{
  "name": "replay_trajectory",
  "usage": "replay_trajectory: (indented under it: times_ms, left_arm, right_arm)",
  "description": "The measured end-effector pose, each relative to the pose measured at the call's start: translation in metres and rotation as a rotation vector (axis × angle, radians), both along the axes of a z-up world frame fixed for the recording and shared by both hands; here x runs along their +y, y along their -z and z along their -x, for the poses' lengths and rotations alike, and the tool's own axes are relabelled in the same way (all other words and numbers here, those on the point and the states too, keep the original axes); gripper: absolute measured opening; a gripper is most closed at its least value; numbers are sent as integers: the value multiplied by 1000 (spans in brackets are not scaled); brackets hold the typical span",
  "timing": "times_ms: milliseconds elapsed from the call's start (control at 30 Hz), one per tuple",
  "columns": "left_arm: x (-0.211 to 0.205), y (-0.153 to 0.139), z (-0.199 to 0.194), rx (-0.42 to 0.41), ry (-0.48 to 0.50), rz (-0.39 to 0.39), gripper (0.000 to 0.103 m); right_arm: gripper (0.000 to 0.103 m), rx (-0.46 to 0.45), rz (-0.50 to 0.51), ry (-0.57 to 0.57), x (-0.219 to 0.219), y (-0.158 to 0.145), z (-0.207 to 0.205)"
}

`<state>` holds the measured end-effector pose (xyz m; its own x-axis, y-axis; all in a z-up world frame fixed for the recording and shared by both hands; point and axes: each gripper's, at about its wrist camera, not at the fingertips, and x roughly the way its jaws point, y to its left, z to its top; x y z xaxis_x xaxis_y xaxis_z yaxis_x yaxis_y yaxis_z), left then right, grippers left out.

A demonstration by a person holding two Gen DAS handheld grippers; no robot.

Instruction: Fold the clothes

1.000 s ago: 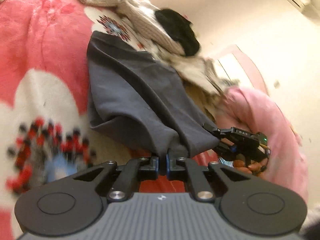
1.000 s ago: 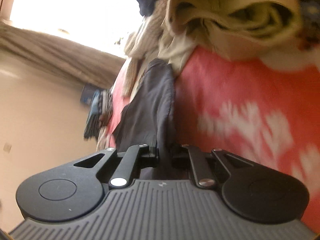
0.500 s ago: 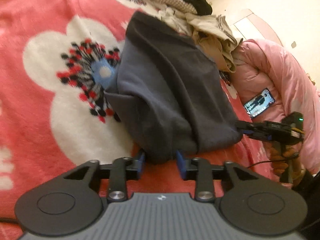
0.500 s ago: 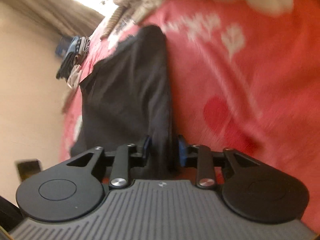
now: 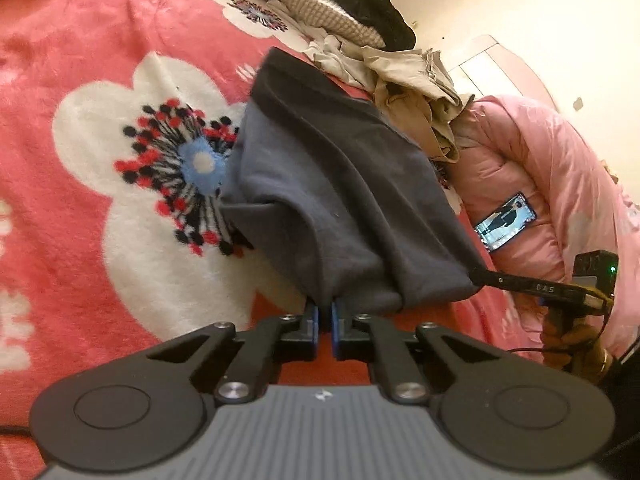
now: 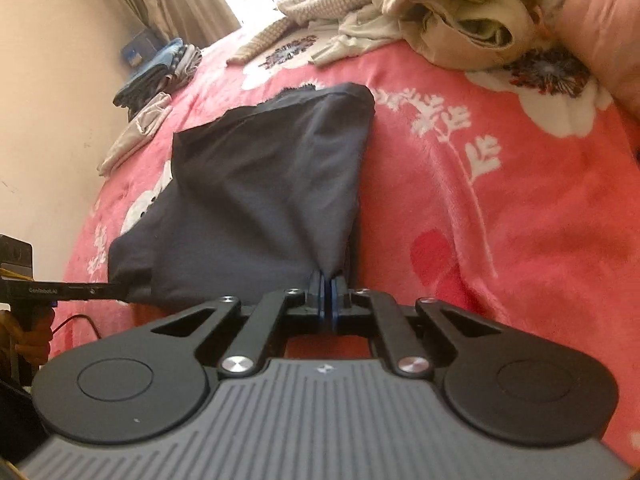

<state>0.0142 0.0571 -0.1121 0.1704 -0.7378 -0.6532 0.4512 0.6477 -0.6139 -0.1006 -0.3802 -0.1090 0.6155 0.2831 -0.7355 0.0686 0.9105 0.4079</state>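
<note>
I have each hand-held gripper, left [image 5: 325,316] and right [image 6: 328,286], pinched on a near corner of the dark garment [image 5: 340,184], which stretches straight ahead across the bed [image 5: 80,60] toward its far edge.

Both wrist views look low and close across the dark garment [image 5: 340,200] from opposite corners.
</note>
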Motion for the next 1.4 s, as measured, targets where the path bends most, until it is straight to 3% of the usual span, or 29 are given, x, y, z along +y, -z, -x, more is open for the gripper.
replay_trajectory:
  times_ms: [300, 400, 567, 633, 667, 733, 767, 800, 833, 1000, 1200, 1400]
  left_arm:
    - [9, 12, 1, -28, 6, -93, 4]
    - [8, 9, 1, -29, 27, -103, 7]
    - [8, 9, 0, -11, 11, -87, 7]
    - [7, 8, 0, -14, 5, -77, 7]
    - [7, 6, -1, -15, 0, -69, 6]
    - [8, 1, -2, -22, -16, -48, 5]
    - [9, -3, -3, -29, -26, -35, 4]
    - [10, -7, -4, -35, -34, -20, 4]
    - [10, -12, -5, -41, -38, -6, 4]
    - [9, -29, -8, -78, -36, 38, 4]
    - [7, -29, -9, -104, 2, 8, 2]
    - [6, -28, -2, -133, 63, -35, 2]
  right_arm:
    - [0, 88, -37, 152, -32, 31, 16]
    - [0, 62, -84, 216, -48, 28, 24]
    - [6, 39, 0, 76, -26, 23, 19]
    - [17, 30, 33, 20, -17, 21, 18]
    - [30, 25, 50, -7, -12, 20, 17]
    - [32, 16, 83, -63, -3, 18, 15]
    - [30, 11, 100, -91, 1, 17, 14]
    - [13, 6, 117, -119, 6, 16, 13]
    - [4, 2, 134, -147, 10, 14, 12]
    - [1, -26, 230, -256, 24, 4, 12]
    - [1, -48, 352, -320, 23, -11, 12]
    - [0, -37, 394, -325, 15, -15, 10]
